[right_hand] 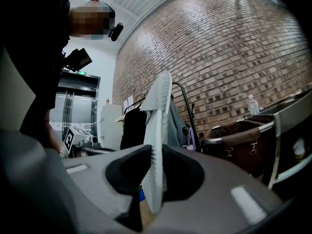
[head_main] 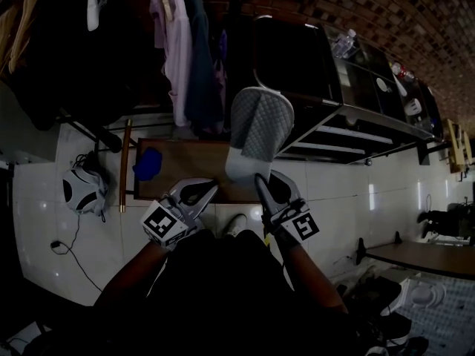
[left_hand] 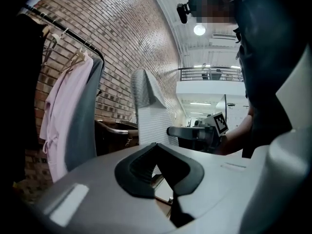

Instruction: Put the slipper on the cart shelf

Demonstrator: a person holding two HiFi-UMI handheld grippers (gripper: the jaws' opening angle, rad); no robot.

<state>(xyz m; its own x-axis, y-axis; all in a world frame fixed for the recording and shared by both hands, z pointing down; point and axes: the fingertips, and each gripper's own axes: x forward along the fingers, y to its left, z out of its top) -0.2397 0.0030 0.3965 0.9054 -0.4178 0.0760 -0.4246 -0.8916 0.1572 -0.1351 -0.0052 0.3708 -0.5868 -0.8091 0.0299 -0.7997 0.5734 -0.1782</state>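
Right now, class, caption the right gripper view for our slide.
Right gripper clamps a grey slipper upright, brick wall behind.

Held slipper upright between the jaws of right gripper, out in front. Held left gripper just left of it, apart from slipper. Below slipper, had a board flat on the floor. To the right, had cart, bottle on its top, shelf lower down, slipper not on it. Behind and to the left, had clothes hanging on a rail, above the board's far edge.
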